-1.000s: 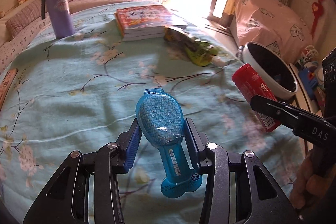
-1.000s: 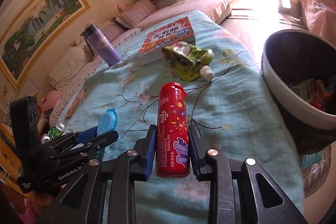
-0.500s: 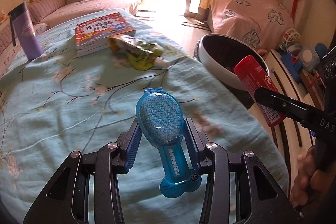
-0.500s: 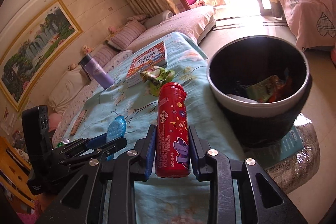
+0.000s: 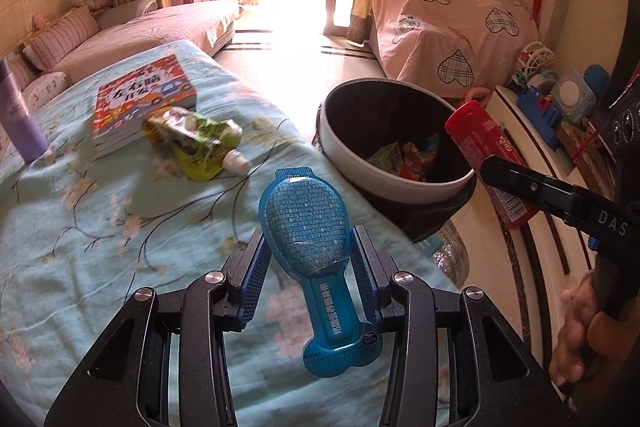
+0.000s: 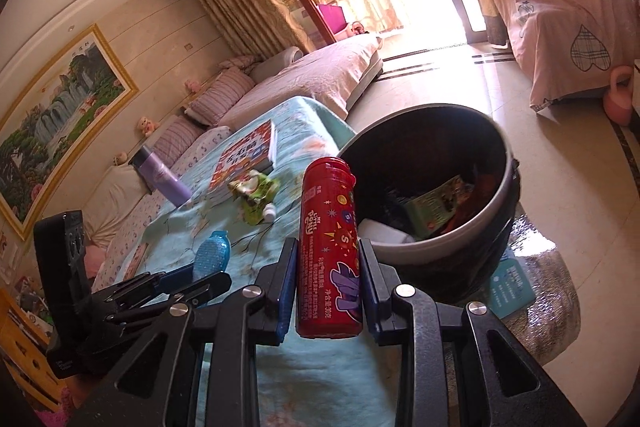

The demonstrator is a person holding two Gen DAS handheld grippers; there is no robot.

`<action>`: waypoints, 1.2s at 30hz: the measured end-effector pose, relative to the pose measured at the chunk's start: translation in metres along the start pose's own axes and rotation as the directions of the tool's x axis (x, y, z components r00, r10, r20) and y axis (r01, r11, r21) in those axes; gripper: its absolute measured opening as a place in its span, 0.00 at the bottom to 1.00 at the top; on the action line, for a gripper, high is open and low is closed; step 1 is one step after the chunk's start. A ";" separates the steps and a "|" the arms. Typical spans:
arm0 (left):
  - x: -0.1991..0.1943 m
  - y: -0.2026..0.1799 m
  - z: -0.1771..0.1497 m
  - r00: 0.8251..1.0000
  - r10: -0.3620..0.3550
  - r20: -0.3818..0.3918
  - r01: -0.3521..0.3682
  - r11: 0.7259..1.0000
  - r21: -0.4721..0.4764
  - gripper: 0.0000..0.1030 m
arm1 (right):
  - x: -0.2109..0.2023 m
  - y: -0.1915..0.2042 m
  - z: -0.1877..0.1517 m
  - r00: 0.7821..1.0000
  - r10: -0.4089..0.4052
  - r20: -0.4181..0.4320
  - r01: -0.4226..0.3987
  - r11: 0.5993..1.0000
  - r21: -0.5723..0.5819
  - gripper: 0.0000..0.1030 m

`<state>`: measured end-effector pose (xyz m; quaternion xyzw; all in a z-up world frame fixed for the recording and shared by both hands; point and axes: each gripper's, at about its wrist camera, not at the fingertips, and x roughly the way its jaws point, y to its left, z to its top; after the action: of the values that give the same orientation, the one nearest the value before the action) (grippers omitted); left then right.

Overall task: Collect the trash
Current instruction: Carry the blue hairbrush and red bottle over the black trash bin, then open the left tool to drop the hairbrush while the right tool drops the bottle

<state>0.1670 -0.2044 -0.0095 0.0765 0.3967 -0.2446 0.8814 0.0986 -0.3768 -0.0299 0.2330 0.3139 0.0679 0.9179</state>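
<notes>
My left gripper (image 5: 308, 259) is shut on a blue spoon-shaped plastic package (image 5: 308, 231), held above the table's right edge. My right gripper (image 6: 328, 267) is shut on a red candy tube (image 6: 329, 247); the tube also shows in the left wrist view (image 5: 488, 155), held beside the bin's rim. The round bin (image 5: 352, 151), black inside with a pale rim, stands on the floor to the right of the table and holds wrappers; it also shows in the right wrist view (image 6: 496, 211). A green pouch with a white cap (image 5: 200, 139) lies on the table.
The table has a light blue floral cloth (image 5: 100, 227). A book (image 5: 140, 99) lies at the far side and a purple flask (image 5: 20, 127) stands at the far left. A low shelf with toys (image 5: 560, 107) is right of the bin. A sofa (image 5: 160, 27) is beyond.
Both grippers have swung right, away from the table's middle toward the bin. The bin now looms larger, and the red tube is nearer its rim. Both grips are unchanged.
</notes>
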 end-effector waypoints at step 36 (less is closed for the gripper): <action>0.088 -0.065 0.096 0.998 -0.040 -0.056 0.044 0.997 0.070 0.37 | 0.048 -0.071 0.070 0.993 -0.094 -0.066 0.097 0.994 0.042 0.28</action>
<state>0.2486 -0.3253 -0.0056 0.1061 0.4134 -0.2749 0.8616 0.1777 -0.4535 -0.0410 0.2362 0.3552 0.0242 0.9041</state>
